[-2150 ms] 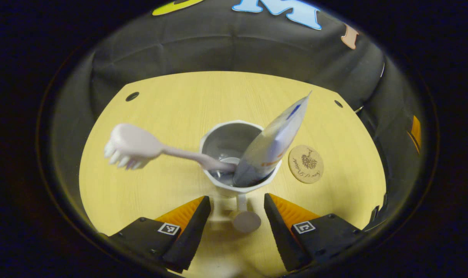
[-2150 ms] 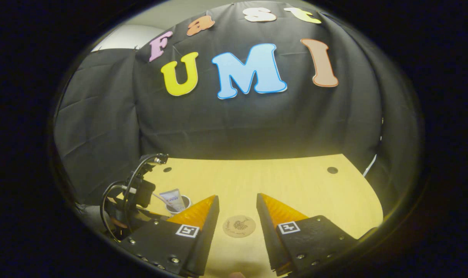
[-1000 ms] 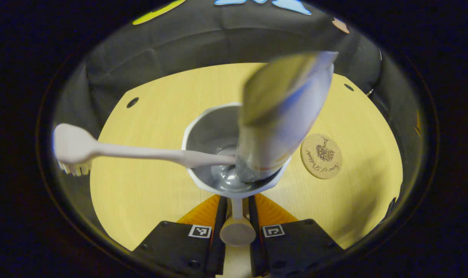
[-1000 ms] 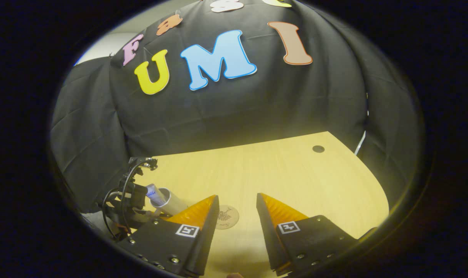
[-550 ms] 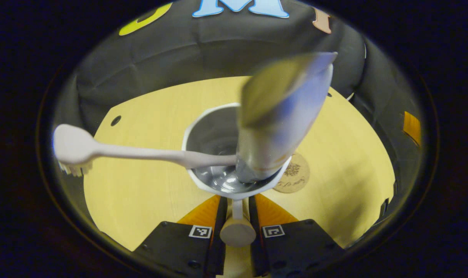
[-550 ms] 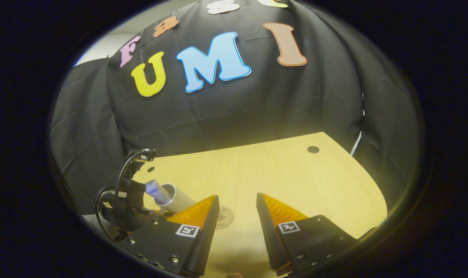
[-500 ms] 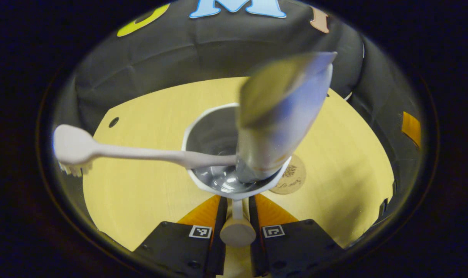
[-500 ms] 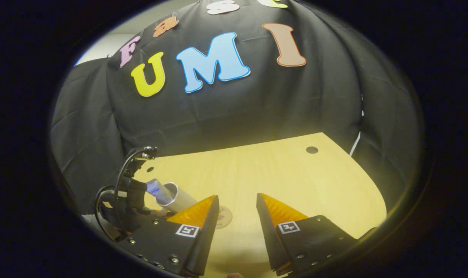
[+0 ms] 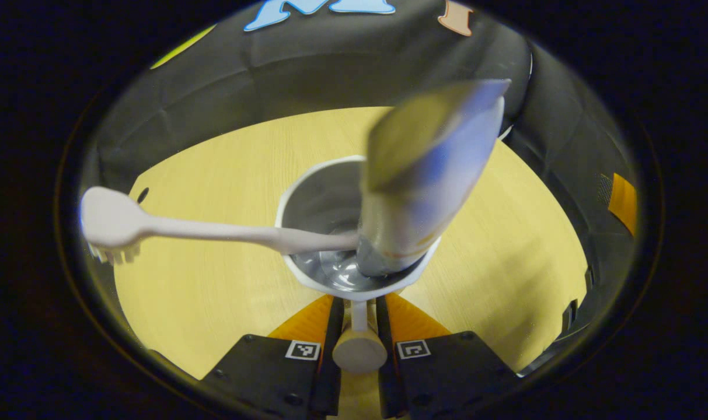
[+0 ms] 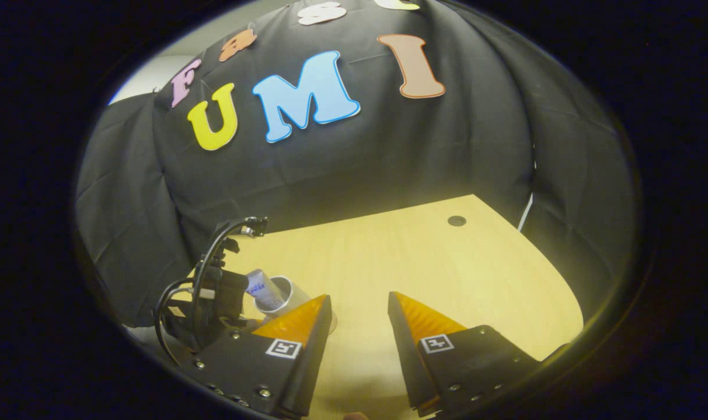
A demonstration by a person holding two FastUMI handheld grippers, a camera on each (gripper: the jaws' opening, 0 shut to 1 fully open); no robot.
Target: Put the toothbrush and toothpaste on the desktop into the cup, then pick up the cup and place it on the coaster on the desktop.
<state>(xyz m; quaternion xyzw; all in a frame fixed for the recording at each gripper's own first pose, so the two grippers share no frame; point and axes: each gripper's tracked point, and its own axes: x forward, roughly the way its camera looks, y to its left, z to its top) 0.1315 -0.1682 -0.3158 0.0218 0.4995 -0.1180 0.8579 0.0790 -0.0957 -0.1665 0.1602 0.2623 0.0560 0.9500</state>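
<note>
Left gripper view: left tongs [image 9: 359, 309] clamped on cup [image 9: 354, 280] handle. Toothbrush [image 9: 155, 224] overhangs rim; tilt risks spill over worktop [image 9: 213, 291]. Right tongs [image 10: 359, 315] apart, idle.

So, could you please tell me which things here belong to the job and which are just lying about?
Job: cup, toothbrush, toothpaste, left tongs gripping the cup's handle.
Just there: desktop, grommet hole, right tongs, open and idle.
</note>
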